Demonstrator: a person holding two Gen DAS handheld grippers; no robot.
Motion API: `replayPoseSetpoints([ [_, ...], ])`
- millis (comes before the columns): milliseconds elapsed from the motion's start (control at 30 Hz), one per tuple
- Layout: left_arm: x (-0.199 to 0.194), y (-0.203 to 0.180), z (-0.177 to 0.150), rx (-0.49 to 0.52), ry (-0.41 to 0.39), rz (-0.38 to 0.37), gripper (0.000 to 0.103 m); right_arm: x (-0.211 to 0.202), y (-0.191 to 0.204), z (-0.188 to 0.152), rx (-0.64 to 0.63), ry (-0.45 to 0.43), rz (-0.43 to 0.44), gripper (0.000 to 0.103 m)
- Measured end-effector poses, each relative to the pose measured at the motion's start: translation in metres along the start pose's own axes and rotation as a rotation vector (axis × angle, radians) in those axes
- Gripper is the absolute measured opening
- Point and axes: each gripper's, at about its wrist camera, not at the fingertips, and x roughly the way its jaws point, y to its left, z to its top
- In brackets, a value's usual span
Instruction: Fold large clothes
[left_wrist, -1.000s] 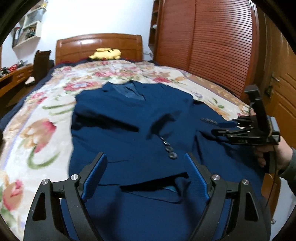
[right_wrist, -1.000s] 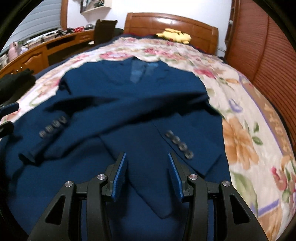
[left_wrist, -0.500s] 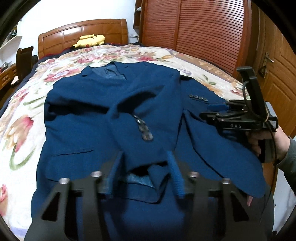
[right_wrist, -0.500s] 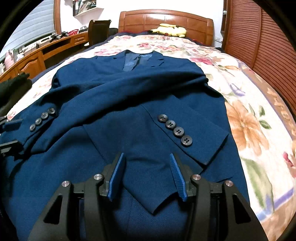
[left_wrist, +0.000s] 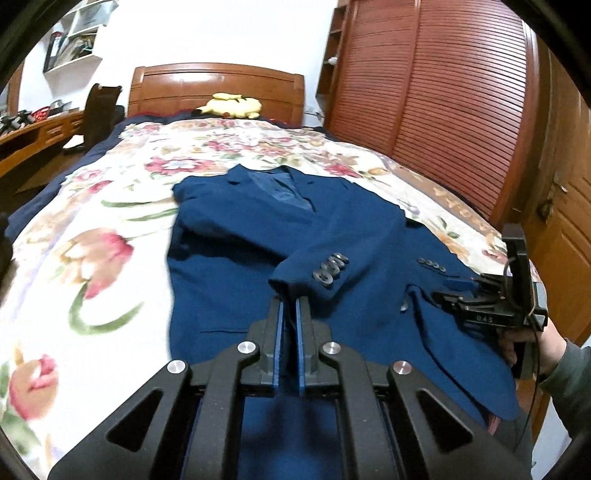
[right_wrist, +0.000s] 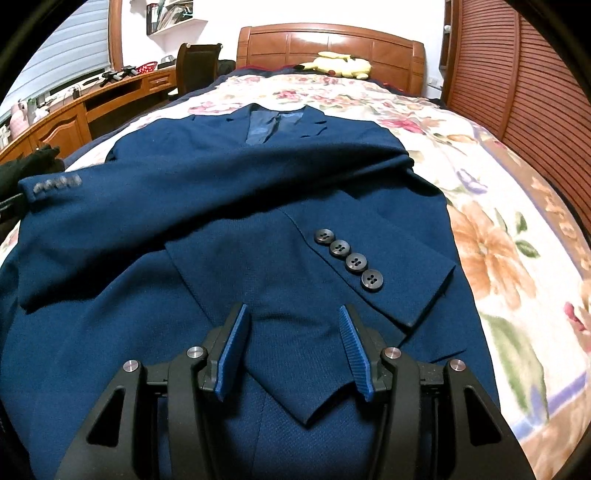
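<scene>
Blue jacket (right_wrist: 155, 229) flat on floral bed (right_wrist: 509, 229), collar toward headboard. Left gripper (left_wrist: 290, 301) clamped on cuff (left_wrist: 295, 282), sleeve raised across front. Right gripper (right_wrist: 293, 314) jaws wide apart, holding nothing, over hem.

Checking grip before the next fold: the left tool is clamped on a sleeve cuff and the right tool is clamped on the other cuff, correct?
Not quite. The left tool is clamped on the sleeve cuff, but the right wrist view shows the right tool open above the jacket, gripping nothing.
</scene>
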Motion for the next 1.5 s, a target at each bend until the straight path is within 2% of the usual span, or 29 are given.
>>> replayPoseSetpoints([
  [100, -0.002, 0.005, -0.004, -0.005, 0.009, 0.023, 0.007, 0.000, 0.000, 0.000, -0.001, 0.000, -0.001, 0.053],
  [167, -0.001, 0.006, -0.007, 0.006, 0.017, 0.054, 0.015, 0.000, 0.000, 0.000, 0.000, 0.000, 0.000, 0.053],
  [233, -0.004, 0.006, -0.011, 0.014, 0.009, 0.063, 0.048, 0.000, 0.000, 0.000, 0.000, 0.001, 0.000, 0.053],
  [267, -0.006, 0.007, -0.012, 0.015, 0.004, 0.064, 0.054, 0.000, 0.000, 0.000, 0.000, 0.001, 0.000, 0.053],
  [333, -0.013, 0.008, -0.015, 0.023, -0.010, 0.066, 0.077, 0.000, 0.000, 0.000, 0.002, 0.000, 0.001, 0.053],
  [367, -0.016, 0.009, -0.016, 0.027, -0.018, 0.070, 0.081, 0.000, 0.000, 0.000, 0.003, 0.000, 0.002, 0.053],
  [567, -0.040, 0.008, -0.034, 0.015, -0.049, 0.141, 0.081, 0.000, 0.000, -0.001, 0.006, 0.000, 0.004, 0.053],
  [833, -0.062, 0.003, -0.050, -0.033, -0.047, 0.158, 0.081, -0.009, -0.001, -0.002, 0.012, 0.056, 0.033, 0.059],
  [1233, -0.075, -0.006, -0.067, 0.013, -0.028, 0.199, 0.081, -0.078, -0.003, -0.034, 0.000, 0.005, 0.024, 0.059],
  [1500, -0.074, -0.002, -0.082, 0.019, 0.012, 0.229, 0.081, -0.129, -0.026, -0.054, -0.020, -0.020, -0.004, 0.059],
])
